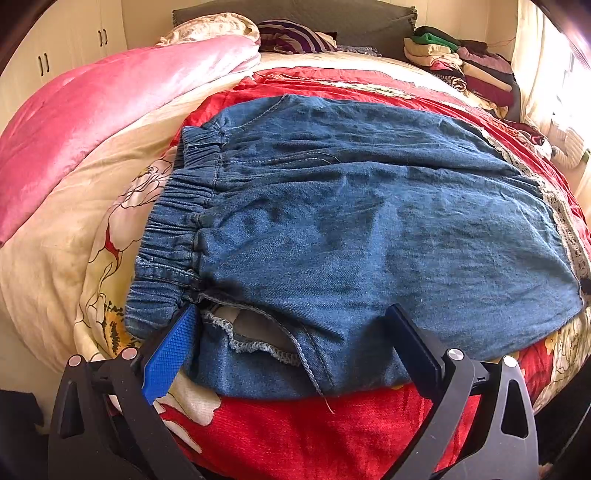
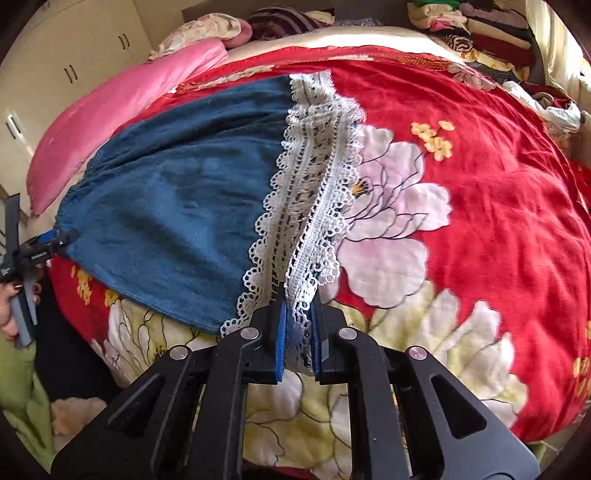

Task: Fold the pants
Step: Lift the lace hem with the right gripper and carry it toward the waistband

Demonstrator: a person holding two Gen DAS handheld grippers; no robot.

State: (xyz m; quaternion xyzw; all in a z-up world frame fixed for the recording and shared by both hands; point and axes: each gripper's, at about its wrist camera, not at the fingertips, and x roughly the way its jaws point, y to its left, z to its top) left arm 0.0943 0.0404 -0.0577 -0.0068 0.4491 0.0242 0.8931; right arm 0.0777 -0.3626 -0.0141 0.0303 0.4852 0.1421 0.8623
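Note:
Blue denim pants (image 1: 351, 229) with an elastic waistband (image 1: 173, 221) and white lace hems (image 2: 306, 206) lie flat on a red floral bedspread (image 2: 480, 184). My left gripper (image 1: 291, 325) is open, its fingers (image 1: 173, 347) straddling the near waist corner by the pocket opening. It shows small at the left edge of the right wrist view (image 2: 44, 243). My right gripper (image 2: 298, 325) is shut on the lace hem at the near leg end.
A pink quilt (image 1: 92, 122) lies at the left. Pillows (image 1: 221, 27) sit at the head of the bed. A pile of folded clothes (image 1: 465, 70) is at the back right. White cupboards (image 2: 74, 48) stand behind the bed.

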